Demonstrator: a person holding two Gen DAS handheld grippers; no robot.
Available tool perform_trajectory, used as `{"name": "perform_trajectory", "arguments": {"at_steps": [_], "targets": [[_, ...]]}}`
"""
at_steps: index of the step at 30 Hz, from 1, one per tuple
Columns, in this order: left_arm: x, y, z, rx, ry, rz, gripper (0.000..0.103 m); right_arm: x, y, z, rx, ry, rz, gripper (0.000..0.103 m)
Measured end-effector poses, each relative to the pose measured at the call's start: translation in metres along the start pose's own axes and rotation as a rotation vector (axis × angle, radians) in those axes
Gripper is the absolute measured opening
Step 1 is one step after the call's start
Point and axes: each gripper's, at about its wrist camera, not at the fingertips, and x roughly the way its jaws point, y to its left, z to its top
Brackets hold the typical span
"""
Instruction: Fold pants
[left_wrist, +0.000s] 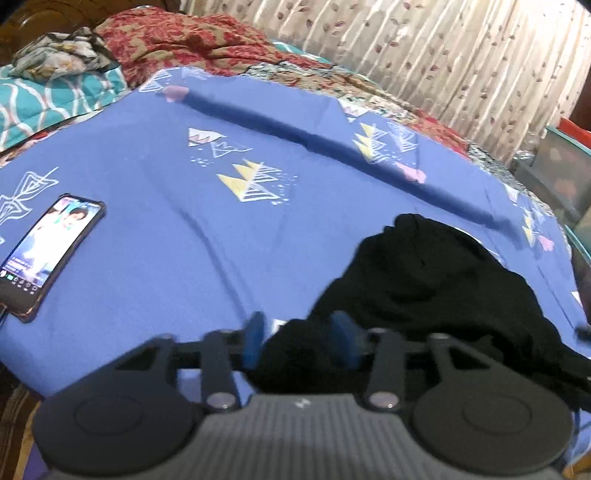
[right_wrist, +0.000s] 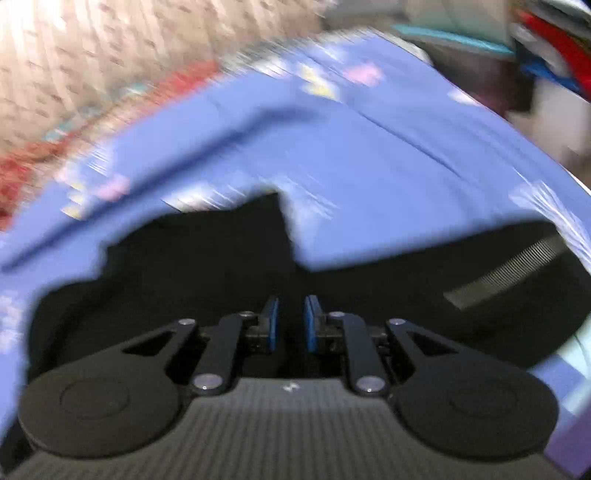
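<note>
Right view blurred; right gripper (right_wrist: 291, 321) narrowly parted over black pants (right_wrist: 192, 266), grip unclear. Left gripper (left_wrist: 297, 339) spread around pants (left_wrist: 424, 273); bare sheet (left_wrist: 166, 240) centre-left.

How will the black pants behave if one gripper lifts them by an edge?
The black pants lie bunched in soft folds on the blue sheet, so they will probably droop, not stay flat. The fabric looks thin, likely light. A one-edge lift may leave the rest dragging.
</note>
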Motion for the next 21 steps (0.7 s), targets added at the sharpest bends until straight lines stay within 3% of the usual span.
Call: {"name": "perform_trajectory", "arguments": {"at_steps": [2, 5, 8, 11, 13, 14, 15, 17, 18, 19, 20, 21], "targets": [[0.010, 0.006, -0.001, -0.038, 0.043, 0.000, 0.049, 0.003, 0.037, 0.016, -0.055, 0.004, 0.118, 0.047], [0.024, 0.017, -0.010, -0.145, 0.128, -0.064, 0.057, 0.016, 0.114, 0.028, -0.183, 0.025, 0.280, 0.064], [0.027, 0.021, -0.012, -0.169, 0.125, -0.088, 0.064, 0.046, 0.196, 0.024, -0.354, 0.093, 0.410, 0.081], [0.028, 0.022, -0.009, -0.195, 0.139, -0.132, 0.066, 0.094, 0.265, 0.014, -0.495, 0.156, 0.385, 0.081], [0.029, 0.019, -0.009, -0.190, 0.138, -0.141, 0.066, 0.134, 0.298, 0.006, -0.553, 0.243, 0.354, 0.081], [0.030, 0.017, -0.010, -0.181, 0.139, -0.152, 0.058, 0.153, 0.311, -0.001, -0.592, 0.289, 0.327, 0.083], [0.031, 0.015, -0.011, -0.174, 0.143, -0.164, 0.052, 0.167, 0.319, -0.012, -0.640, 0.340, 0.294, 0.083], [0.037, 0.012, -0.013, -0.159, 0.174, -0.207, 0.019, 0.188, 0.322, -0.039, -0.737, 0.452, 0.229, 0.074], [0.040, 0.010, -0.016, -0.151, 0.184, -0.213, 0.015, 0.190, 0.318, -0.047, -0.762, 0.444, 0.239, 0.073], [0.041, 0.009, -0.018, -0.136, 0.184, -0.226, 0.008, 0.182, 0.310, -0.050, -0.762, 0.411, 0.271, 0.057], [0.040, 0.009, -0.020, -0.127, 0.172, -0.232, 0.008, 0.174, 0.308, -0.047, -0.758, 0.411, 0.294, 0.037], [0.038, 0.010, -0.021, -0.122, 0.155, -0.231, 0.007, 0.169, 0.306, -0.043, -0.736, 0.409, 0.297, 0.028]]}}
